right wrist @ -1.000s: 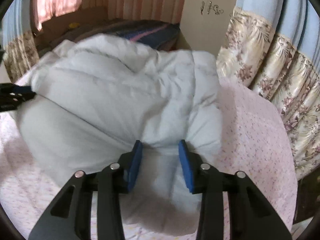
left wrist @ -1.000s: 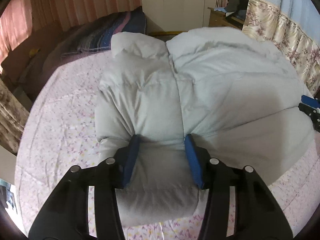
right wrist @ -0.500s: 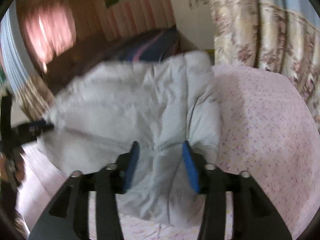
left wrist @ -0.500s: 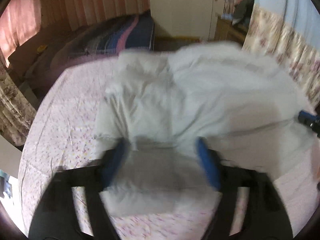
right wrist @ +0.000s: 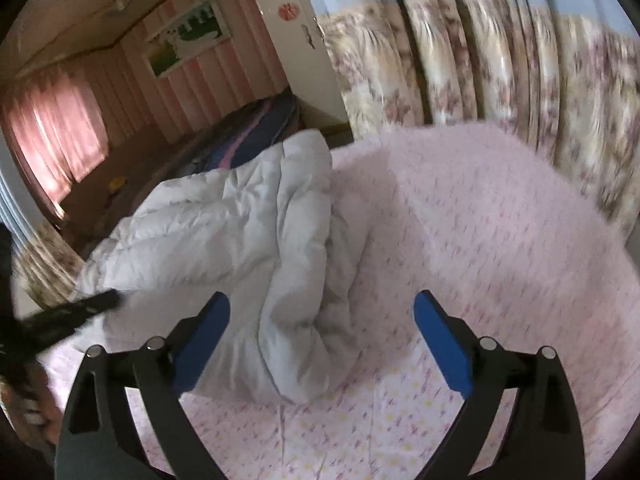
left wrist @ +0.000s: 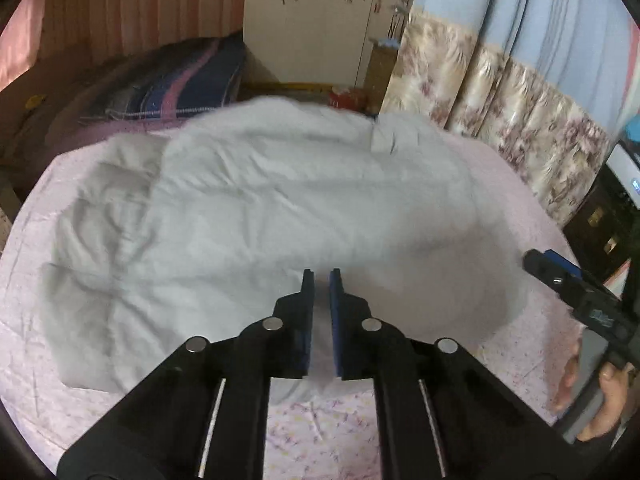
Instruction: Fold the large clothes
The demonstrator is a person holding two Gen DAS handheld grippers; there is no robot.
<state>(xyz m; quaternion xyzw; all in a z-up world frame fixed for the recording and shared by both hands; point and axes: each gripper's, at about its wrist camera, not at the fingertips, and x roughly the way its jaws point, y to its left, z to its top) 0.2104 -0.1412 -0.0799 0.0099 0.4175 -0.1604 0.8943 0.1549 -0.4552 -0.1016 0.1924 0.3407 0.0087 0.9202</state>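
Both grippers clear of the padded jacket on the bed

The left gripper (left wrist: 321, 280) hovers nearly closed and empty above the jacket (left wrist: 256, 216); the right gripper (right wrist: 320, 308) is spread wide, the jacket's bulky folded end (right wrist: 296, 320) between and beyond its fingers. Best to press the fold flat before regripping. Motion blur hides seams; sleeves can't be made out.

The puffy jacket (left wrist: 280, 200) lies on the bed (left wrist: 400, 420), a striped blanket (left wrist: 180, 76) behind it, curtains (left wrist: 500, 100) to its right.
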